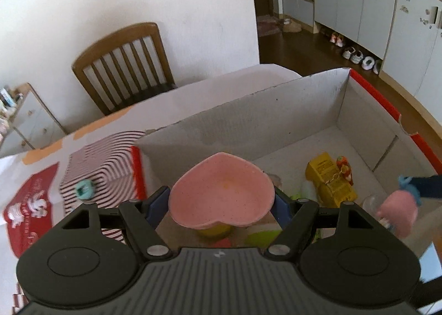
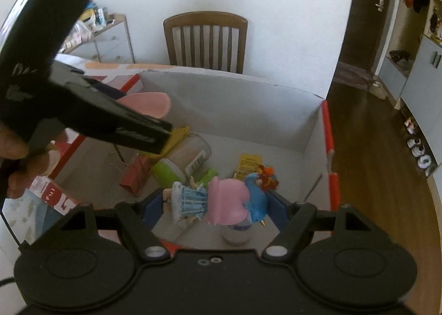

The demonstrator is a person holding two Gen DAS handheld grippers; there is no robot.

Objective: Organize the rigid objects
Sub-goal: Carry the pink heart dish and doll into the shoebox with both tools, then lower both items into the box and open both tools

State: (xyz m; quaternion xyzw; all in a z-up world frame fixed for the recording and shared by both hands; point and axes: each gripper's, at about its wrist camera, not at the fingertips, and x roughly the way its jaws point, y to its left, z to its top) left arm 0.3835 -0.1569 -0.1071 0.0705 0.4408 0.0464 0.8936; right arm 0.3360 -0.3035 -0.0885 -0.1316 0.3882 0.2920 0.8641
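A wooden chair (image 1: 124, 66) stands at the white wall behind the surface (image 1: 193, 94). Above the cardboard box (image 1: 248, 110), the left claw (image 1: 221, 204) pinches a pink heart dish (image 1: 221, 193), tip toward the camera; the right claw (image 2: 215, 204) pinches a doll (image 2: 215, 201) lying crosswise

A worktop (image 1: 226, 85) under a patterned cover fills the frame's middle; on it stand an open cardboard box (image 1: 248, 113) and, lower left, a small teal toy (image 1: 85, 190).
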